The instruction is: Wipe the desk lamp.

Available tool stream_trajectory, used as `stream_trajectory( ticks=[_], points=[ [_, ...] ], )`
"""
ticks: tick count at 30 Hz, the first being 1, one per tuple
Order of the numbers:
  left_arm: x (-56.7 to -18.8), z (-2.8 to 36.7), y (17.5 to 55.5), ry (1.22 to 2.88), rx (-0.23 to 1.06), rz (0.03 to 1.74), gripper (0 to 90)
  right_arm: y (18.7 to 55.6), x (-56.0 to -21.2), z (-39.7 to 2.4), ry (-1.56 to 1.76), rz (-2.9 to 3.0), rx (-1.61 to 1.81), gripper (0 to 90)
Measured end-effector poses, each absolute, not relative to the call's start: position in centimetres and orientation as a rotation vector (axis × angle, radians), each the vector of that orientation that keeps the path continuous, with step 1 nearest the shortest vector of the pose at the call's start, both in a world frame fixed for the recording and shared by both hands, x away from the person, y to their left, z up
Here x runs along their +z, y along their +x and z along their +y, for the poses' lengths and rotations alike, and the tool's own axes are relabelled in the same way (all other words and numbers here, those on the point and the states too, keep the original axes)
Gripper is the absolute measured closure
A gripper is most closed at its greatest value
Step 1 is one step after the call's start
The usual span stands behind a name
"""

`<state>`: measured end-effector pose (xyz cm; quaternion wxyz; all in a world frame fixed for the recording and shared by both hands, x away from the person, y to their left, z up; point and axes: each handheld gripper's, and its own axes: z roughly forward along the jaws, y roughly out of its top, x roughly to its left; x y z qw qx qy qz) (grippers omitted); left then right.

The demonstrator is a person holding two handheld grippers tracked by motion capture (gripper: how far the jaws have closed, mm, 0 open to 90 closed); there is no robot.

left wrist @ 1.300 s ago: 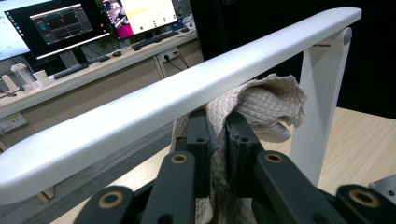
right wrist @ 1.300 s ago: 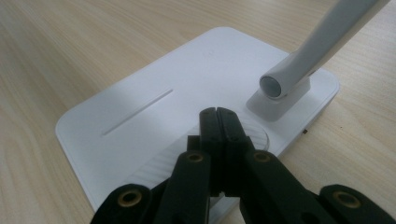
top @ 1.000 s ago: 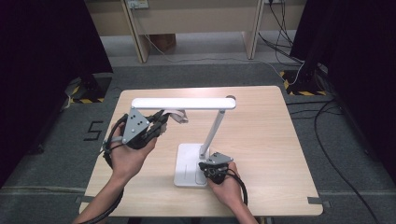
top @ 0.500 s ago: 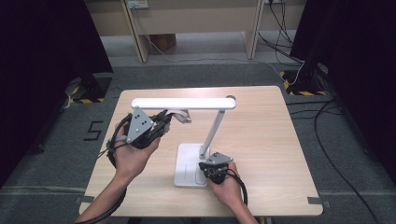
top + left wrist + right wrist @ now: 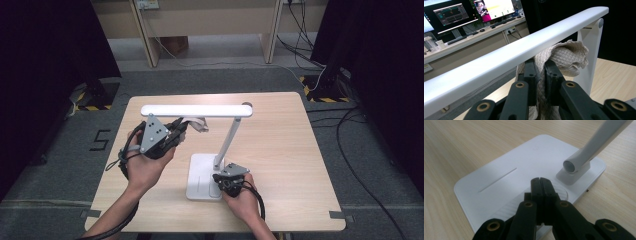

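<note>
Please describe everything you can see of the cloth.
The cloth is a small beige rag with a woven diamond texture and wavy edges. It is bunched, pinched between the shut jaws of the left gripper, and sits right under the white lamp head, close to the lamp's upright arm. Its loose end hangs above the table.

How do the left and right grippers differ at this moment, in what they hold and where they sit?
The left gripper is shut on a beige cloth, while the right gripper is shut with nothing between its jaws. The left gripper sits just under the lamp head; the right gripper's tips are over the lamp base, beside the stem. Both are black, two-jawed and hand-held.
</note>
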<state>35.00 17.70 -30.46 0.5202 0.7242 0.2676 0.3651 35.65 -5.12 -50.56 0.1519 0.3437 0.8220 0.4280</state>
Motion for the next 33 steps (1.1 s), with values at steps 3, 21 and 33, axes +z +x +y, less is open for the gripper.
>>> stream_trajectory(
  ticks=[3,21,33],
  points=[
    [-30.5,17.5,35.1,1.737,0.875,0.637,81.3,35.6,-50.6,-5.1,0.987,2.358,1.227,90.0],
    [-30.5,16.8,35.3,1.742,0.862,0.630,81.3,35.6,-50.6,-5.1,0.989,2.356,1.228,90.0],
    [-30.5,16.1,35.4,1.743,0.855,0.624,81.3,35.6,-50.6,-5.1,0.989,2.354,1.227,90.0]
  ],
)
